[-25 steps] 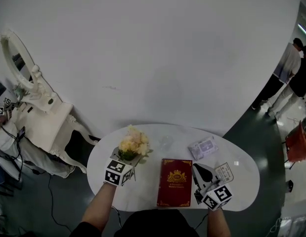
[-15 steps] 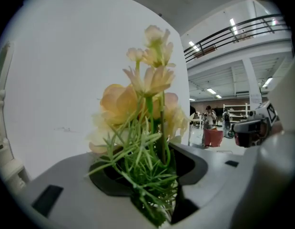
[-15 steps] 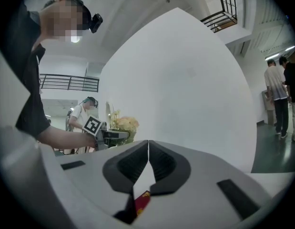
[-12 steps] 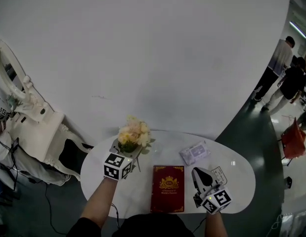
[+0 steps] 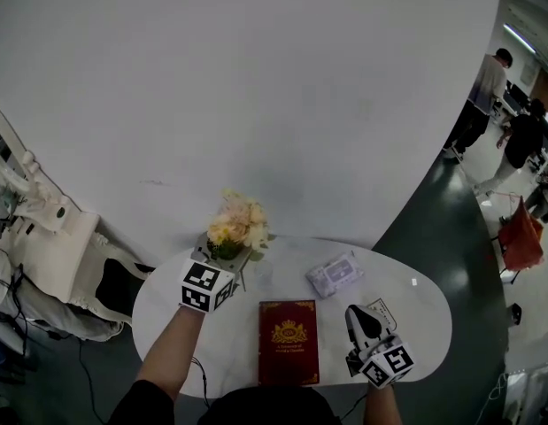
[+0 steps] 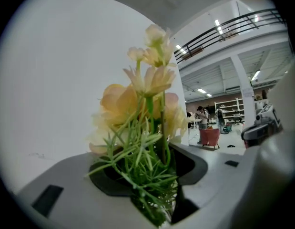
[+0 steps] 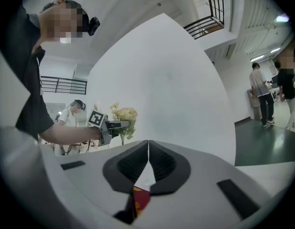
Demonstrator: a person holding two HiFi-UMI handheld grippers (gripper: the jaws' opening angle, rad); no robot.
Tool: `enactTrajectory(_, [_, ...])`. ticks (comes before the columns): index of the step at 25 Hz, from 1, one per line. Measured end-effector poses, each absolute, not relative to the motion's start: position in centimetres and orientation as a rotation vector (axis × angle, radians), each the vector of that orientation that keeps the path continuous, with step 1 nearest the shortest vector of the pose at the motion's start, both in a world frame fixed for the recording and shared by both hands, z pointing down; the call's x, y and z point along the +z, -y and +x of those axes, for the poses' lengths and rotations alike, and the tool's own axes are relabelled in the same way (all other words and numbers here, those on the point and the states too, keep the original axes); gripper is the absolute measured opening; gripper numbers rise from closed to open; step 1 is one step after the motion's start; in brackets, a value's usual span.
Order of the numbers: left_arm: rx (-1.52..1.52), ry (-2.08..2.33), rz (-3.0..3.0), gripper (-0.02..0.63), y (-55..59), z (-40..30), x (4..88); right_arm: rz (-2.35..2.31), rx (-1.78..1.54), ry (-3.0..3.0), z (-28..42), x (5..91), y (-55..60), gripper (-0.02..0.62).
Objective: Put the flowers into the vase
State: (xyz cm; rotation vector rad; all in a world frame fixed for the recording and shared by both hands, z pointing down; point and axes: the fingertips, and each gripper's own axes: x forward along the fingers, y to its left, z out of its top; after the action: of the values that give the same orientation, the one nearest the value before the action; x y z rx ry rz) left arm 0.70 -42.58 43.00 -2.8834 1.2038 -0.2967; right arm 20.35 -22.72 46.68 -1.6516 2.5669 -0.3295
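Two grippers flank the red book on the white table in the head view. The left gripper, beyond the book's far-left corner, holds the flowers; the right gripper is just right of the book.

Left gripper view: the jaws clamp the green stems.

Right gripper view: the jaws are pressed together and empty, above the book.

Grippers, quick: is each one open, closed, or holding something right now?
Left gripper: closed on the flowers, holding them up.
Right gripper: closed, jaws together, holding nothing.
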Motion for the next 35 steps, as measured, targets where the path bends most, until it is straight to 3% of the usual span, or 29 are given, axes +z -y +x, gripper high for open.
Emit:
enactTrajectory(16, [-0.092,-1.289,-2.836,0.229,46.7,3.3,42.6,-1.658,-0.448,-2.566,23.7,49.2,24.7,0.025])
enactTrajectory(35, [-0.242,-1.374,-2.889,0.233,47.7,4.9,52.0,-1.615,-0.68,-2.548,25.8,54.9,26.0,0.025])
